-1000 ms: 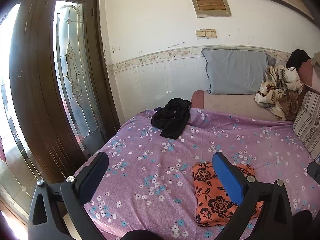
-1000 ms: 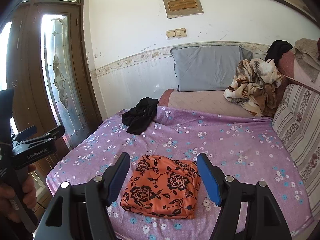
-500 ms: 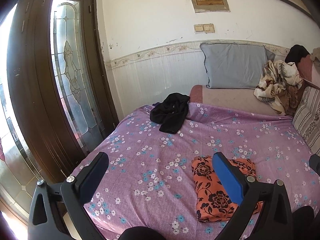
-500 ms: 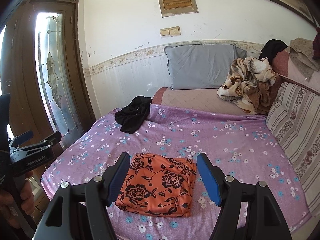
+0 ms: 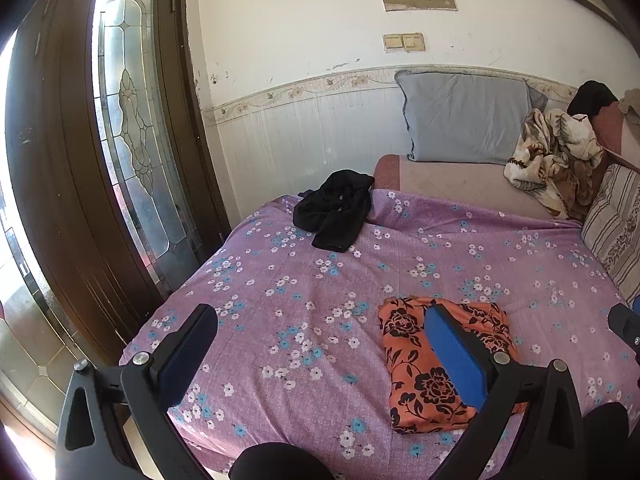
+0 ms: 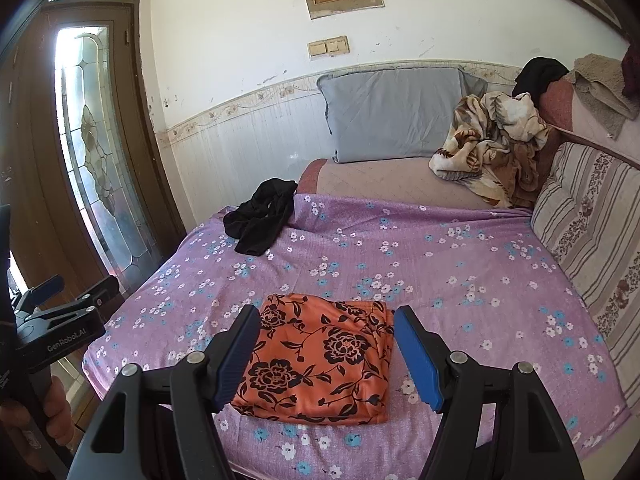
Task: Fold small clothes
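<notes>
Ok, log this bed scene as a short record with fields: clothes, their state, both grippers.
surface: purple floral bedsheet
folded item: orange floral garment, a neat rectangle near the front edge
unfolded item: black garment, crumpled at the far left corner
left gripper: open, empty, over the sheet
right gripper: open, empty, above the orange garment
background: grey pillow, rumpled patterned blanket

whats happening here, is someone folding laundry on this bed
Yes. A person holds a gripper in each hand over the purple floral bedsheet. The orange floral garment lies folded near the front edge. The right gripper and the left gripper are both open, gripping nothing. A crumpled black garment at the far side is not yet folded.
</notes>
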Demonstrator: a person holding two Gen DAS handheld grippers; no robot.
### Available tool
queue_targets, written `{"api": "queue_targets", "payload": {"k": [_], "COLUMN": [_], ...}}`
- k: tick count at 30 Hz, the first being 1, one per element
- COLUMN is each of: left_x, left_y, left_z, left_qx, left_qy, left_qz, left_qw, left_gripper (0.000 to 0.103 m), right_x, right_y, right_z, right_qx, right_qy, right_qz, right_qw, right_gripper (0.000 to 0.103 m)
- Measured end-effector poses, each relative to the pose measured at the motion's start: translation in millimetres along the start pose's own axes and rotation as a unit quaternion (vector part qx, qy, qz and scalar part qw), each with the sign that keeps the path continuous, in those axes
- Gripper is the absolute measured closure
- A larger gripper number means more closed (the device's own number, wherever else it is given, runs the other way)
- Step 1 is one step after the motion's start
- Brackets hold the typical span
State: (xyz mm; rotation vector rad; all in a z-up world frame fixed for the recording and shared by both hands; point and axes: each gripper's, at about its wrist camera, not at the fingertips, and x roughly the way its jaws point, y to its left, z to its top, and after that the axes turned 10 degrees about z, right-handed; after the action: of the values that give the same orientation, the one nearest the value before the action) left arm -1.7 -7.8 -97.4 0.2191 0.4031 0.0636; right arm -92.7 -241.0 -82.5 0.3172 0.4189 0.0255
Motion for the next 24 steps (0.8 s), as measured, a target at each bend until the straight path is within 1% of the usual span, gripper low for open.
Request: {"api": "queue_targets", "payload": {"k": [4,12,24], "left_x": [3.4,10.8,18.5], "left_y": [0.6,0.4,-2.4], "left_z": [-3.7,-14.5,-23.2], "left_qx": [0.001,0.007,0.018], "left_qy": [0.007,0.024,0.039], "left_qz": [0.000,-0.001,-0.007], "left_qw": [1.0000,0.9997,0.9991], "left_gripper": [0.000,0.000,0.000], "right_x": [9.2,27.5,33.2], "right_y": [3.4,3.9,7.6], "right_z": [-4.7,-15.9,-16.8], "right_qx": [-0.003,0.014,0.011], "right_qy": [0.015,0.050,0.054], "right_qz": [0.001,0.011,0.011], "right_qw": [1.000,0.999,0.998], "right_gripper": [0.031,0.031,0.031]}}
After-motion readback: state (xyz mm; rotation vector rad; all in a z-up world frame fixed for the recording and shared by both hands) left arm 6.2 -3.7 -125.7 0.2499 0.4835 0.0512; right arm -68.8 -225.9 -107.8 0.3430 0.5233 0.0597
